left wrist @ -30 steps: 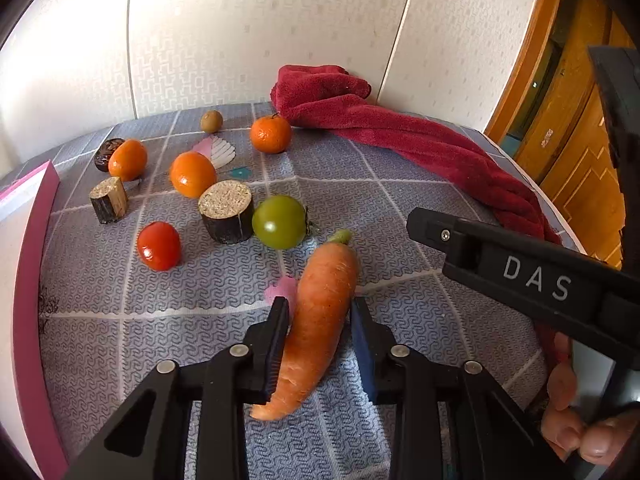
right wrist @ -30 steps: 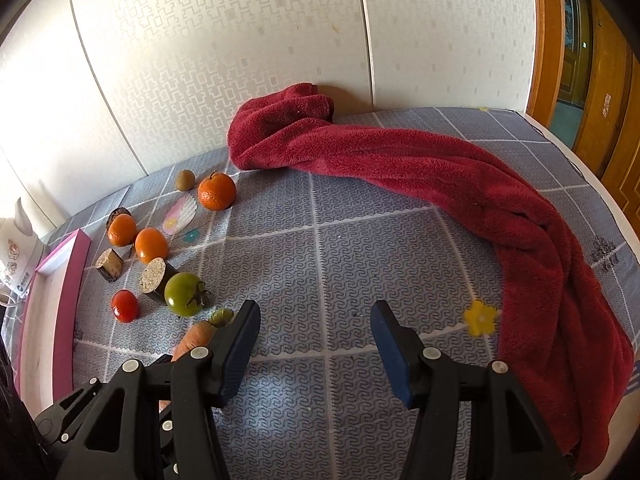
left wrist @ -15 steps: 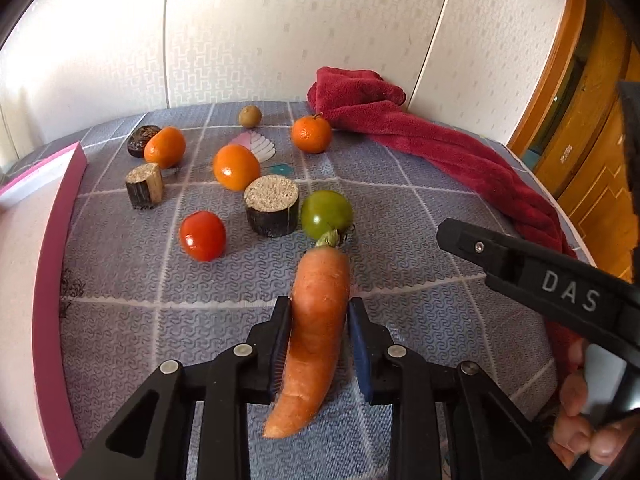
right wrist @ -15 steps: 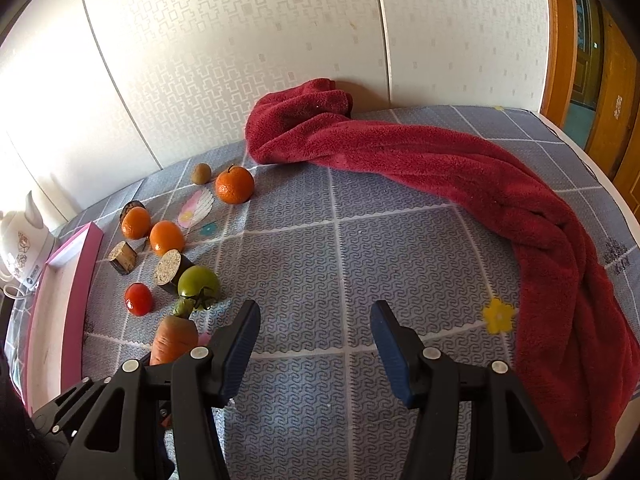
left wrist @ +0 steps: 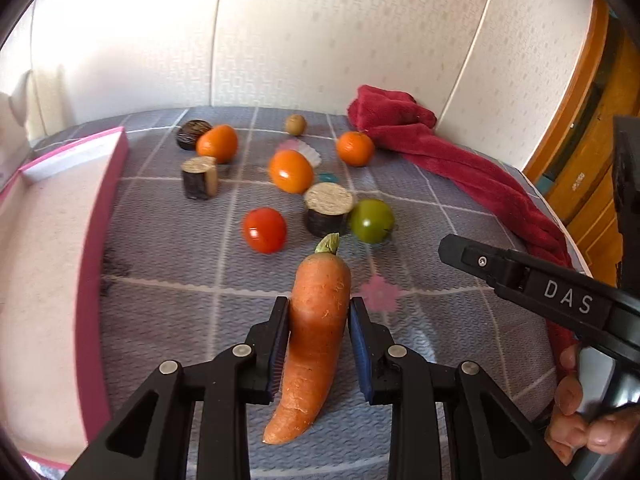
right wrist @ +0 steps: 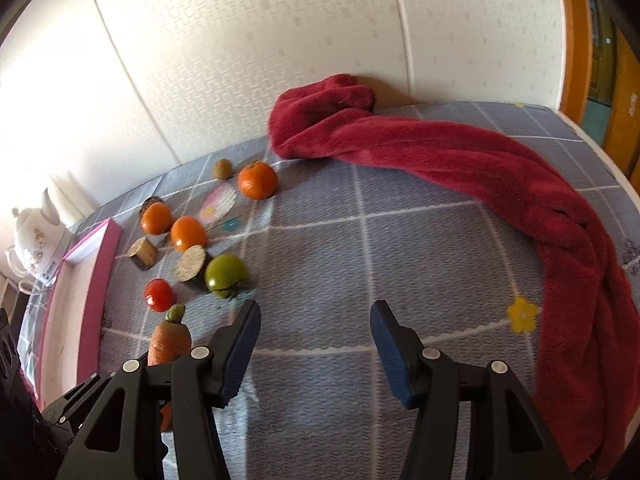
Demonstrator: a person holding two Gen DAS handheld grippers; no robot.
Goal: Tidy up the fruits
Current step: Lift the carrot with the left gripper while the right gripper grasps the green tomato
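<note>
My left gripper (left wrist: 319, 334) is shut on an orange carrot (left wrist: 316, 332) and holds it above the grey patterned cloth, stem end forward. The carrot also shows in the right wrist view (right wrist: 169, 342). Ahead lie a red tomato (left wrist: 265, 230), a green tomato (left wrist: 372, 221), several orange fruits such as one (left wrist: 291, 171), a tangerine (left wrist: 355, 148) and a small kiwi (left wrist: 296, 124). A pink-rimmed tray (left wrist: 94, 216) lies to the left. My right gripper (right wrist: 314, 346) is open and empty over the cloth.
Two dark cut cylinders (left wrist: 329, 209) (left wrist: 199, 178) and a dark round piece (left wrist: 192, 135) sit among the fruit. A red towel (right wrist: 460, 160) runs along the back and right side. A white kettle (right wrist: 34, 240) stands past the tray. The wall is close behind.
My left gripper closed on the carrot, lifted it off the cloth and swung left toward the tray. The right gripper stayed open and drifted slightly.
</note>
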